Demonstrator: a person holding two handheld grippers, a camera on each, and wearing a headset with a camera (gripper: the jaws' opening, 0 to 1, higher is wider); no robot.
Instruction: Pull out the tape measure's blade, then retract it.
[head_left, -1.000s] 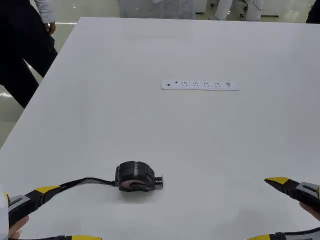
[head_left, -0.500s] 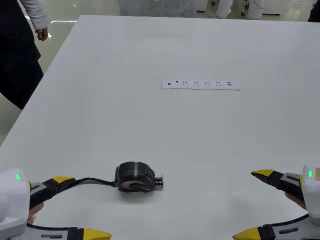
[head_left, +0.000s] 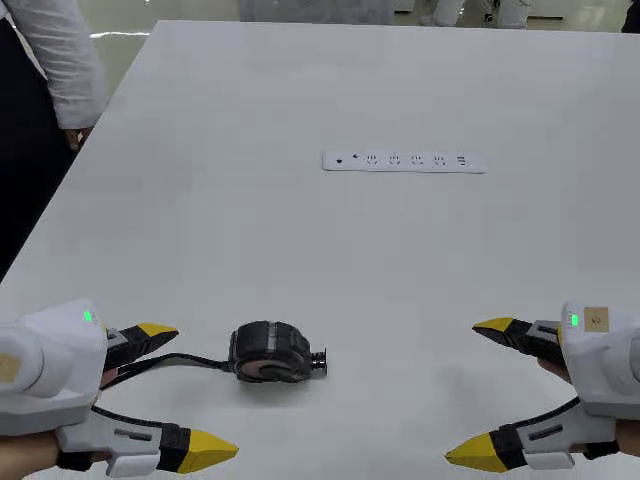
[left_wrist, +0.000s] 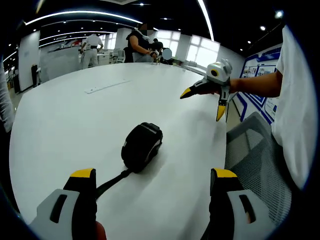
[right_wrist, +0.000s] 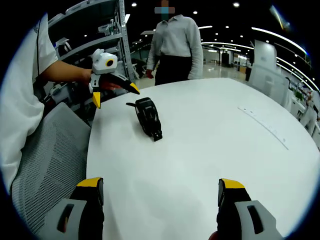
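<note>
A black tape measure (head_left: 270, 353) lies on the white table (head_left: 330, 240), its blade tip (head_left: 320, 358) pointing right and a black wrist strap (head_left: 180, 363) trailing left. My left gripper (head_left: 185, 390) is open just left of it, one yellow tip beside the strap. My right gripper (head_left: 480, 390) is open well to the right, nothing between its jaws. In the left gripper view the tape measure (left_wrist: 142, 146) sits ahead of the open gripper (left_wrist: 154, 176), with the right gripper (left_wrist: 205, 100) beyond. In the right gripper view the tape measure (right_wrist: 148, 117) lies far ahead of the open gripper (right_wrist: 160, 188).
A white power strip (head_left: 403, 162) lies flat in the middle of the table. A person in a white shirt (head_left: 55, 60) stands at the table's far left edge. A grey mesh chair (right_wrist: 47, 165) sits by the near edge.
Both grippers have come further forward onto the table toward the tape measure. The person at the left has stepped closer. The tape measure has not moved.
</note>
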